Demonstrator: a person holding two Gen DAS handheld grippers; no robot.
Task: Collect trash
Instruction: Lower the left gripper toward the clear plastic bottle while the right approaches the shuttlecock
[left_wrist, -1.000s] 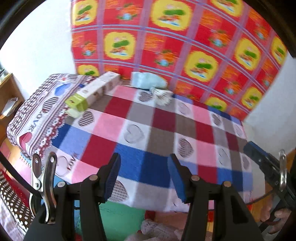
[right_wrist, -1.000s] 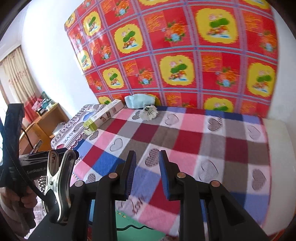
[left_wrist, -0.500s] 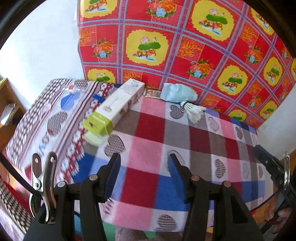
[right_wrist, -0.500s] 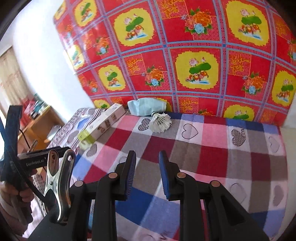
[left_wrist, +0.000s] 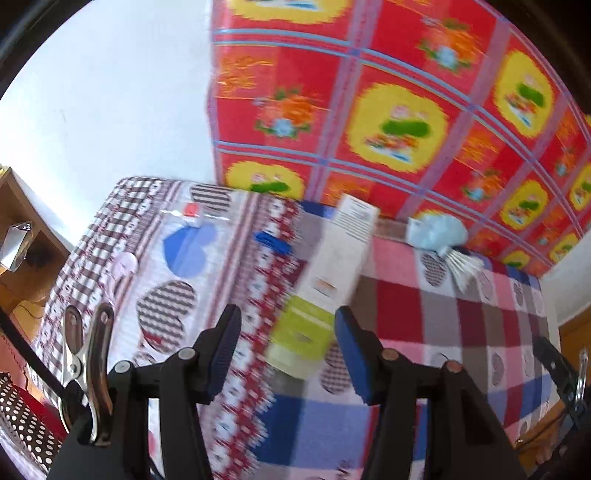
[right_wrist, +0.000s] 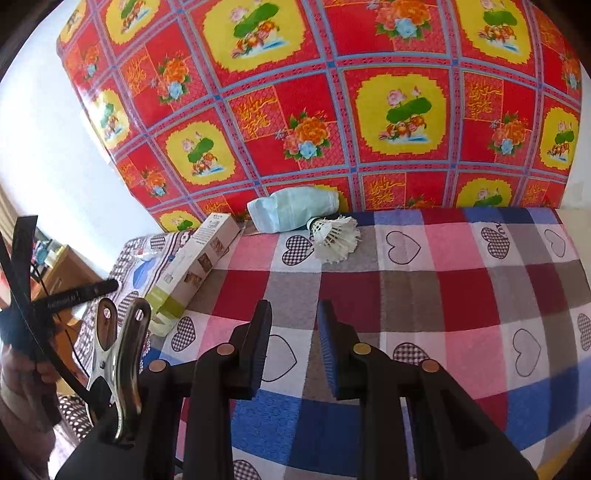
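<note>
A long white carton with a green end (left_wrist: 325, 280) (right_wrist: 192, 271) lies on the checked heart-print cloth (left_wrist: 443, 332) (right_wrist: 443, 295) of the table. A pale blue crumpled bag (left_wrist: 437, 230) (right_wrist: 295, 212) and a white shuttlecock (left_wrist: 461, 264) (right_wrist: 334, 236) rest at the far edge by the wall. My left gripper (left_wrist: 286, 350) hangs open just short of the carton's green end, with nothing between its blue pads. My right gripper (right_wrist: 293, 332) stands open with a narrow gap over the middle of the cloth, empty, well short of the shuttlecock.
A red and yellow flowered sheet (right_wrist: 332, 110) covers the wall behind the table. A clear plastic wrapper (left_wrist: 192, 214) and a blue scrap (left_wrist: 273, 242) lie on the cloth's left part. A wooden cabinet (left_wrist: 18, 251) stands to the left. A hand (right_wrist: 22, 373) holds the left gripper's handle.
Both grippers have moved forward over the table. The left one swung left, bringing the carton's green end up close in front of its pads. The shuttlecock and bag look nearer to the right one.
</note>
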